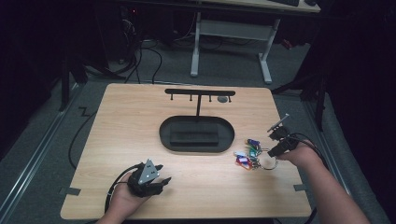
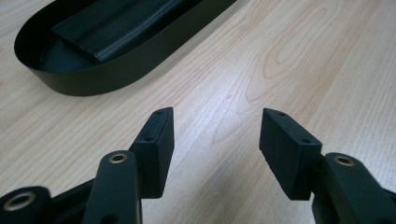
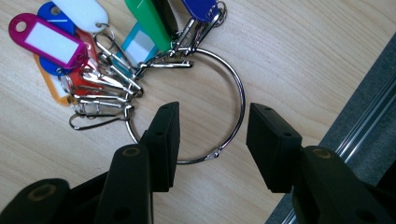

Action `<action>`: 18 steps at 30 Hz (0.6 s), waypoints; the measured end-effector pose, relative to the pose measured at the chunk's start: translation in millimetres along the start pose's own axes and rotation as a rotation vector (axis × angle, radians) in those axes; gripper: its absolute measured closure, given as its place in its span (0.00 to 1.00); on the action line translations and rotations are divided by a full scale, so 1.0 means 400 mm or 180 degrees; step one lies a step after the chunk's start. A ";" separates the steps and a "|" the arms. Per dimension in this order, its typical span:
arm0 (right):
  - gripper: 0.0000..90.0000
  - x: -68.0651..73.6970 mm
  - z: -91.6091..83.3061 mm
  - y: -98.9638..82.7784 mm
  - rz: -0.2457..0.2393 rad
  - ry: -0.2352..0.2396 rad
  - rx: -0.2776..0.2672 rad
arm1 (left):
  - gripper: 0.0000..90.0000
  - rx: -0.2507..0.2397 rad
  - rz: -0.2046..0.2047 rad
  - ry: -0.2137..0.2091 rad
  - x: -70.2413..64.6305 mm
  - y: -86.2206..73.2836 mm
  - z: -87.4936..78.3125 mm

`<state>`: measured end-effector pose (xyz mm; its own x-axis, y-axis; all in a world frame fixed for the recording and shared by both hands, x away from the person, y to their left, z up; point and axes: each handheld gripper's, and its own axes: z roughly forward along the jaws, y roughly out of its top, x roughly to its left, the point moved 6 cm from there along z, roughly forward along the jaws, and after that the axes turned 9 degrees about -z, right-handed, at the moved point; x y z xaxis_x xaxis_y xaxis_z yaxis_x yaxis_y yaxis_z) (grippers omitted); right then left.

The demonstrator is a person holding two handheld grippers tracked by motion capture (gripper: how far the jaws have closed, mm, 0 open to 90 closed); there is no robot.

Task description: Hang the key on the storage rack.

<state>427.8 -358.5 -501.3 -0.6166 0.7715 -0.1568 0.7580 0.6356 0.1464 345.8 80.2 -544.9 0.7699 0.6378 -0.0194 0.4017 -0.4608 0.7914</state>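
Pale wood forms the table [image 1: 140,121], which carries one black oval tray [image 1: 196,135], one T-shaped hook stand [image 1: 199,93] rising from the tray's far edge, and one bunch of coloured key tags [image 1: 247,154] on a single metal ring [image 1: 270,163].

At about seven o'clock on the table, the left gripper [image 1: 163,176] rests in the person's left hand [image 1: 123,198]; the left gripper view shows its jaws spread wide over bare wood, touching nothing, with the tray [image 2: 116,65] at eleven o'clock and a flat black pad lying inside it.

At four o'clock, the right gripper [image 1: 273,151] hangs over the ring. The right gripper view shows its jaws apart and empty, the ring [image 3: 236,84] lying flat beneath and between them, the tags [image 3: 46,39] fanned toward ten o'clock. That view separates magenta, white, blue, orange, green and teal tags, which the high view blurs together.
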 end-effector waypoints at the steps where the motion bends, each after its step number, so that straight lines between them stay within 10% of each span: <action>1: 0.61 -0.003 0.003 0.004 -0.0010 0.0007 0.0023 | 0.51 0.0014 -0.0015 -0.0003 -0.001 -0.003 0.000; 18: 0.61 -0.066 0.105 0.030 -0.0096 0.0165 0.0334 | 0.51 0.0072 0.0019 0.0012 0.000 -0.016 -0.003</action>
<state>462.2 -372.6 -536.3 -0.6476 0.7542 -0.1084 0.7554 0.6542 0.0388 342.8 84.0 -549.4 0.7705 0.6373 -0.0126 0.4083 -0.4783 0.7775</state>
